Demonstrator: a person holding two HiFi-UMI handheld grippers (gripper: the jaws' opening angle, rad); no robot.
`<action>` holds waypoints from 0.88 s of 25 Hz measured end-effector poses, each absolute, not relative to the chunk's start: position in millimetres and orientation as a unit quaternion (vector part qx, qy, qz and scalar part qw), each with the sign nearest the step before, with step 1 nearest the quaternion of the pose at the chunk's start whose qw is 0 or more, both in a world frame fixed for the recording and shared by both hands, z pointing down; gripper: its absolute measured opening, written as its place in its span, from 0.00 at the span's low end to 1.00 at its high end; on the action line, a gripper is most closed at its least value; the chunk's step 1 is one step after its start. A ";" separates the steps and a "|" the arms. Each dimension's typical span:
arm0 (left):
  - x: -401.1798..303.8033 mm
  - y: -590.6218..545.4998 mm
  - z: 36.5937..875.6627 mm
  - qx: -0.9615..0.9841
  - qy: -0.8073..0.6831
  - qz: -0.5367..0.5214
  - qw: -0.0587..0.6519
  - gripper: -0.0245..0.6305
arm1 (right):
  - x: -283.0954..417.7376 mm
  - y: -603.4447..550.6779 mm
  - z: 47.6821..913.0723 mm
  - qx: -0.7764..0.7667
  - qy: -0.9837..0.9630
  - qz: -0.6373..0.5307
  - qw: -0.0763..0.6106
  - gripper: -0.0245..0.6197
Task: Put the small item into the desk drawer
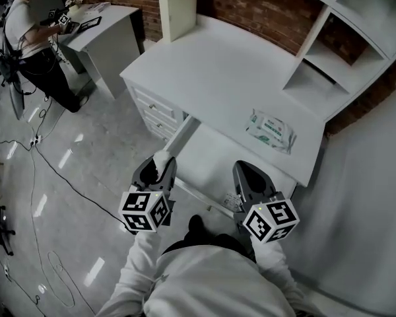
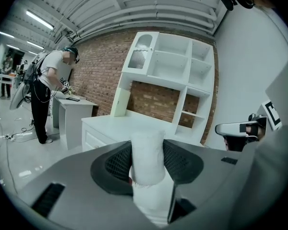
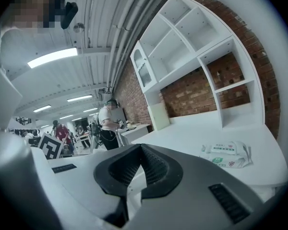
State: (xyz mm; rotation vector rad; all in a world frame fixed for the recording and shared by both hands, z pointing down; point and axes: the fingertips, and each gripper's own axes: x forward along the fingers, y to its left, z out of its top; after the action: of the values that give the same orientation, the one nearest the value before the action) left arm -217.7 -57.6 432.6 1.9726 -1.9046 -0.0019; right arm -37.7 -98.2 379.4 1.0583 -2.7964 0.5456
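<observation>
My left tongs (image 1: 161, 169) grip the upright roll (image 2: 147, 157) at the open drawer's (image 1: 216, 156) left edge, the drawer lying to their right; my right tongs (image 3: 141, 151) are closed, empty.

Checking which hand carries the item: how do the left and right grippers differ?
The left gripper clamps a white roll upright; the right gripper holds nothing. The left gripper's jaws stand apart around the roll; the right gripper's meet at their tips. Both face the white desk.
</observation>
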 end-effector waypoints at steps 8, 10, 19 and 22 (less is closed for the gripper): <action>-221.3 -75.4 443.3 0.709 -0.673 0.010 0.208 0.33 | -38.2 -110.2 382.4 0.360 -0.914 0.176 0.060 0.08; -220.5 -80.3 444.4 0.711 -0.672 0.013 0.208 0.33 | -34.9 -114.6 381.2 0.364 -0.913 0.177 0.056 0.08; -215.6 -109.3 446.5 0.715 -0.668 0.029 0.203 0.33 | -22.4 -145.1 368.8 0.375 -0.911 0.168 0.032 0.08; -213.5 -120.9 447.7 0.717 -0.666 0.033 0.203 0.33 | -19.1 -153.5 365.2 0.377 -0.911 0.164 0.028 0.08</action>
State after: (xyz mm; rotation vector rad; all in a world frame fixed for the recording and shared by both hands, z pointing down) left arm -213.5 -120.9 447.7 2.0021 -1.8574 0.0933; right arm -19.1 -153.5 365.2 1.1636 -2.8118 0.5058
